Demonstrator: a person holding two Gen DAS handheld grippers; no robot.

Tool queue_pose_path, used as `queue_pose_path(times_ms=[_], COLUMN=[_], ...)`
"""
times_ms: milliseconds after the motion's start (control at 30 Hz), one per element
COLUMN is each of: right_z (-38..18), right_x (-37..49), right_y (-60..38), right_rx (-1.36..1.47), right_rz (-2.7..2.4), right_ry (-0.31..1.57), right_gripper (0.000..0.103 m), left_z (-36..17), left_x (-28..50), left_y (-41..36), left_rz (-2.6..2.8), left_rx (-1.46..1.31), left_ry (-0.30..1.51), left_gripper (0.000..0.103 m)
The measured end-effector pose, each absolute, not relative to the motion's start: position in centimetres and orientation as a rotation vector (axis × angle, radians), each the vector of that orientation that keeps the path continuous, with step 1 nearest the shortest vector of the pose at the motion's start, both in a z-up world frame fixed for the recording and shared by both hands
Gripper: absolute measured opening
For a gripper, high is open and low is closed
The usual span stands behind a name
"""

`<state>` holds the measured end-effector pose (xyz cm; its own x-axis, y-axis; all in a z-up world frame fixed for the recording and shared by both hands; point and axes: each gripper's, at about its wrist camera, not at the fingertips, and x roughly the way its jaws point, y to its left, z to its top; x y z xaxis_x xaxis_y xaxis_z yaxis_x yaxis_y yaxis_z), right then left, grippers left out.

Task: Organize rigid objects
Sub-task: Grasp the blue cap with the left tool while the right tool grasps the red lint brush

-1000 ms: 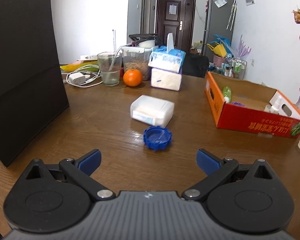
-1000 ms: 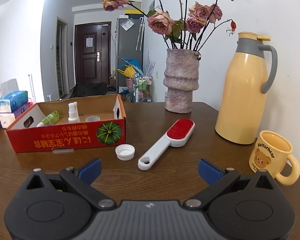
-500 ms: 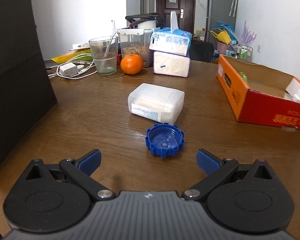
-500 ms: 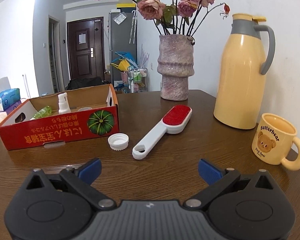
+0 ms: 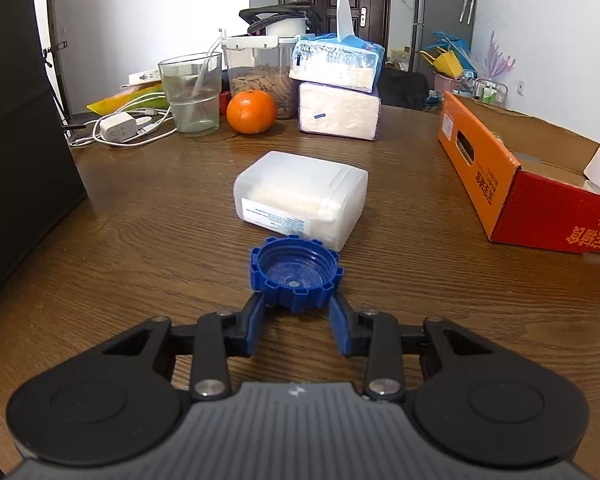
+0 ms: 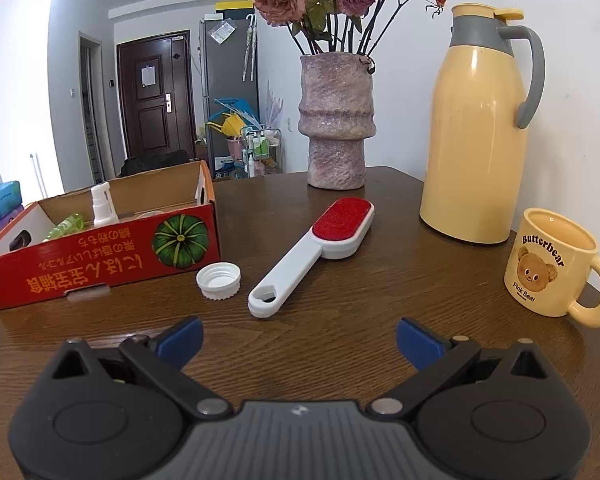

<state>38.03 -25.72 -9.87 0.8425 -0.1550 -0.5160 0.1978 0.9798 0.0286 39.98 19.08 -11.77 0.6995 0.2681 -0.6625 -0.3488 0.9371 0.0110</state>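
Left wrist view: left gripper (image 5: 296, 307) angled down at the wooden table (image 5: 148, 240), lower centre of frame, jaws closing with the blue pads touching both sides of the blue cap (image 5: 295, 271); cap sits open side up on the wood, so it is grasped. Black bag (image 5: 16, 140) fills the left edge. Orange-red cardboard box (image 5: 496, 184) at right. White plastic container (image 5: 300, 204) lies flat just behind the cap, mid frame. Two tissue packs (image 5: 338, 92) stacked in the upper centre, with a clear jar (image 5: 258, 76), a glass (image 5: 191, 94), an orange (image 5: 251, 111) and a white charger (image 5: 118, 128) with cables to their left. Dark door at the top.

Right wrist view: right gripper (image 6: 298, 338) low over the same table, pointing slightly down, jaws spread wide, nothing between them. Yellow thermos jug (image 6: 476, 136) upper right, stone vase (image 6: 336, 120) with dried roses upper centre. Same box (image 6: 100, 252) at left, holding a spray bottle (image 6: 102, 205) and a green bottle (image 6: 66, 226). Bear mug (image 6: 552, 264) at right edge. White lint brush (image 6: 312, 248) with red pad in centre, white cap (image 6: 218, 280) just left of its handle.

Versus a second ago: left jaws were wide open well short of the blue cap, now pinched on it; the camera sits closer and lower. The right view has only crept slightly closer to the brush.
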Motion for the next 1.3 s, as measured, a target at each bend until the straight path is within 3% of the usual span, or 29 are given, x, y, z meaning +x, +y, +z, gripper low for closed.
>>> queue_pose_path(times_ms=[1133, 1300], right_z=[-12.0, -12.3], right_x=[53.4, 55.5], right_y=[-31.8, -32.0], right_rx=[0.160, 0.155], right_rz=[-0.328, -0.325], right_ry=[0.594, 0.621], right_gripper=[0.102, 0.096], left_z=[-9.0, -9.1], left_x=[37.9, 38.0], left_y=[16.3, 16.1], left_rz=[0.357, 0.364], left_rx=[-0.165, -0.162], left_ry=[0.594, 0.597], left_gripper=[0.035, 0.035])
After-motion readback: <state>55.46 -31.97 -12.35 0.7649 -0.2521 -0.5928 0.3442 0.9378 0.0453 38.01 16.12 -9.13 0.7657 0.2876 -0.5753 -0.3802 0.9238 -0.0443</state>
